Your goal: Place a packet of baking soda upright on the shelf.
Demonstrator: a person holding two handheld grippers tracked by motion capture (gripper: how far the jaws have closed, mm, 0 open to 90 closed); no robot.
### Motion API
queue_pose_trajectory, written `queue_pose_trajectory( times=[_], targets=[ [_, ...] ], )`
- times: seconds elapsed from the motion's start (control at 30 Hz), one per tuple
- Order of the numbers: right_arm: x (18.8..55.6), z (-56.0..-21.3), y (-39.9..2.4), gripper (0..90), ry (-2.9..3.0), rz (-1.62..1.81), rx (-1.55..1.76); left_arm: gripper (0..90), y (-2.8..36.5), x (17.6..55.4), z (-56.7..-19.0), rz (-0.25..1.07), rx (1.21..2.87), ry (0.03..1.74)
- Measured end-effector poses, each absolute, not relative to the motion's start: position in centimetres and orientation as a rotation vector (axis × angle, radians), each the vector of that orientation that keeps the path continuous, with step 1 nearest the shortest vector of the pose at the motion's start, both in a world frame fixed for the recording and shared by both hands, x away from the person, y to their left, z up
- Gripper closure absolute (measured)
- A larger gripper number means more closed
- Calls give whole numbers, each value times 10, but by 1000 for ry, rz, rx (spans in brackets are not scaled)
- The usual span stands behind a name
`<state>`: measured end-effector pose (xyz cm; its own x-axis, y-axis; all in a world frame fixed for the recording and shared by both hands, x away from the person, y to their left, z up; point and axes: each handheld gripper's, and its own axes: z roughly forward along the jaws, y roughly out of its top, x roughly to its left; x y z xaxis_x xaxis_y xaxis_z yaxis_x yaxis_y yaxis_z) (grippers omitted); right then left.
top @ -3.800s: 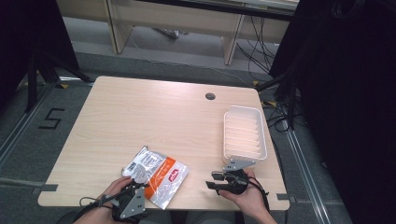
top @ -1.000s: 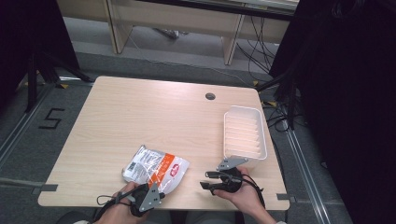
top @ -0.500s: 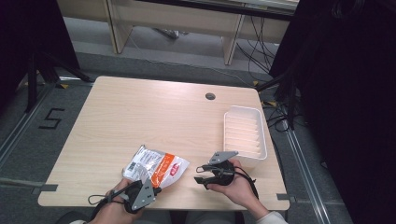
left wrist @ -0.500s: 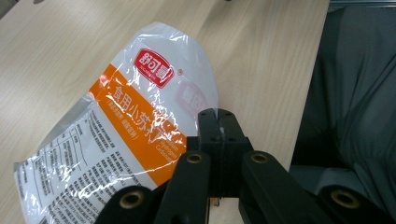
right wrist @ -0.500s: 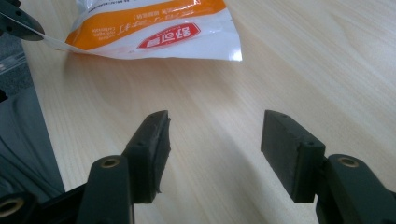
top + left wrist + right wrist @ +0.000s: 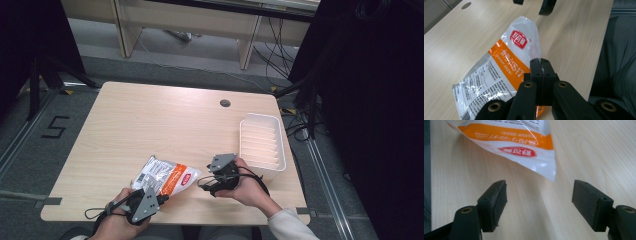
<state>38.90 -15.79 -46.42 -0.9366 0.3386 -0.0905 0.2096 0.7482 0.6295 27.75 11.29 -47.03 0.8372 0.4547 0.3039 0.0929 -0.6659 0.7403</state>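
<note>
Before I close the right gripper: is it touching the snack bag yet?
Apart. In the right gripper view, the right gripper stands open, and bare table shows between it and the snack bag's corner.

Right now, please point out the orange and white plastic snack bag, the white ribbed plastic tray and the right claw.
orange and white plastic snack bag (image 6: 167, 178), high view, middle.
white ribbed plastic tray (image 6: 262, 120), high view, far rim.
right claw (image 6: 539, 202), right gripper view, between fingertips.

The right gripper (image 6: 539, 205) has just been opening, nothing between its jaws; the bag's (image 6: 524, 147) corner hangs just ahead over the worktop (image 6: 586, 150).
</note>
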Motion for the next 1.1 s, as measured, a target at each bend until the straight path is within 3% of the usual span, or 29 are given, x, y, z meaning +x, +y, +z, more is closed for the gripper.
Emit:
queue_pose_trajectory(
  times=[0.2,0.33,0.47,0.5,0.53,0.63,0.8,1.1],
  targets=[
    [402,-470,-128,272,2751,885,248,900,113,276,-470,607,2229,411],
    [402,-474,-109,339,2769,873,142,900,115,277,-469,604,2215,418],
    [403,-479,-98,545,2803,834,71,900,117,277,-468,616,2196,434],
    [402,-479,-96,634,2814,823,62,900,118,277,-467,629,2203,415],
    [402,-479,-96,634,2814,823,62,900,119,277,-467,619,2197,433],
    [402,-475,-93,775,2789,798,20,900,120,277,-466,623,2173,443],
    [401,-467,-89,883,2801,738,-58,900,128,276,-460,677,2130,465],
    [402,-445,-86,900,2863,734,-20,898,138,276,-455,726,2032,467]
  ],
)
